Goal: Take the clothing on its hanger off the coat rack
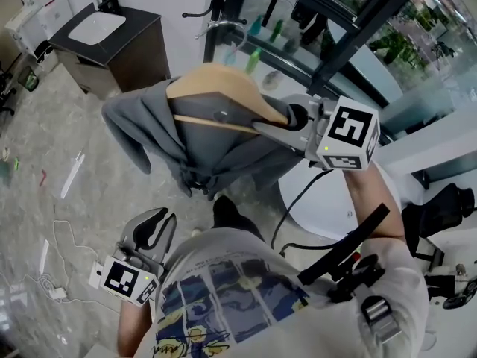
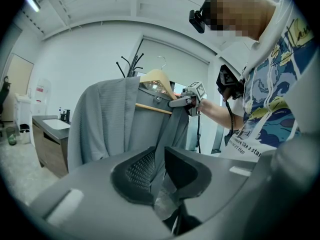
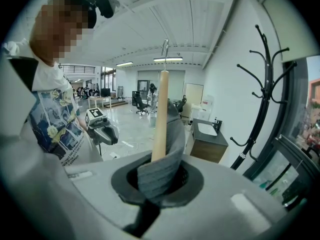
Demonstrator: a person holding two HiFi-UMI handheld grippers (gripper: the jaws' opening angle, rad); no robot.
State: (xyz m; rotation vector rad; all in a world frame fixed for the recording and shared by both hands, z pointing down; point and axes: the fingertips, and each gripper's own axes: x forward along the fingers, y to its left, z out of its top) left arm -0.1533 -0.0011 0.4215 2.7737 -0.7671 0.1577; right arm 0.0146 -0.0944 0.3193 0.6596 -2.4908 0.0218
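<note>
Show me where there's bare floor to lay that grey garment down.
Widest bare floor: left of the garment, in front of the sink cabinet. Loose cables clutter the floor by the person's left; a white round base crowds the right.

Hanger (image 1: pixel 216 80) is seen as smooth pale wood, hook (image 3: pixel 164 59) as shiny metal. Garment (image 1: pixel 134 121) is made of matt ribbed grey cloth, floor (image 1: pixel 37 133) is polished glossy.

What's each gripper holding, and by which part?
Right gripper: pale wooden hanger carrying grey clothing, clamped at one shoulder end, cloth included. Left gripper: nothing.
</note>
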